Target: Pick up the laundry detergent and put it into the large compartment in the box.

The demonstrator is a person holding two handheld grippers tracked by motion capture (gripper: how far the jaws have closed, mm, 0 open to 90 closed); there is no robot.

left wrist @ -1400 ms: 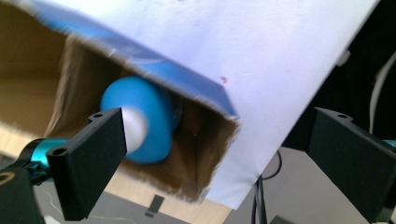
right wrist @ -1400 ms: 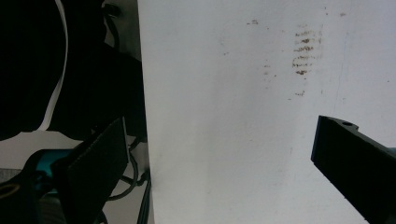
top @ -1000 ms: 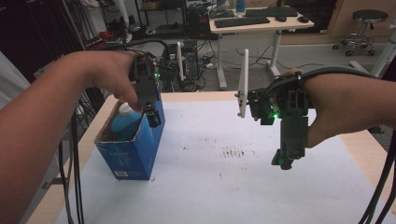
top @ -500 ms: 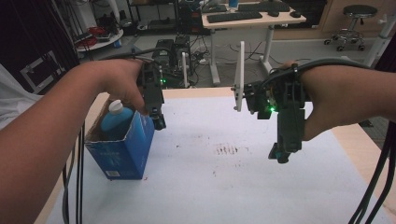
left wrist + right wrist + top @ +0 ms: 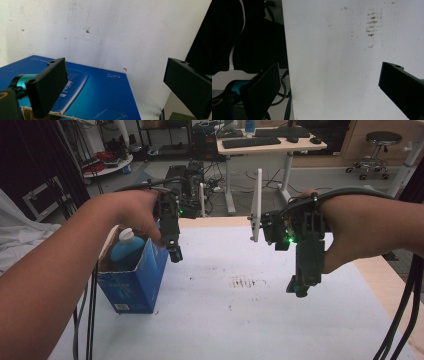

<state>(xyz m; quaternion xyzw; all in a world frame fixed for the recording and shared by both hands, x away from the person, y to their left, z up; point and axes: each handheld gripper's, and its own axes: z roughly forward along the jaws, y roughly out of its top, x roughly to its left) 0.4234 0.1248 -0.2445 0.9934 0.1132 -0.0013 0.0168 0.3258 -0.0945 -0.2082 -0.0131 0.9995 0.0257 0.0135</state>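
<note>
**Getting the bottle out of the box without dragging the box along**

The blue box (image 5: 134, 282) stands on the white desk (image 5: 240, 320) near its left edge, top open, with a blue bottle (image 5: 126, 251) standing upright inside; its white cap (image 5: 126, 235) pokes above the rim. From above, the left hand-held gripper (image 5: 174, 254) hangs just beside the box's upper right corner, next to it rather than over the opening. Its own camera shows both jaws spread wide with nothing between them, looking down along the box's blue side (image 5: 95, 97) to the bare desk beyond.

The right hand-held gripper (image 5: 298, 286) is well apart, hovering over the middle-right of the desk near a patch of brown smudges (image 5: 243, 282). It's wide open and empty too.

My take on doing this well:

- Slide the left one over the opening first, so the jaws straddle the bottle's neck or shoulder. Coming down where it is now would probably just clip the cardboard wall.
- Grab below the cap, which looks small and slippery.
- The box looks light, so I'd bring the right one across to pin the box wall while lifting.
- Lift straight up, since tilting will likely jam the bottle against the rim.
</note>
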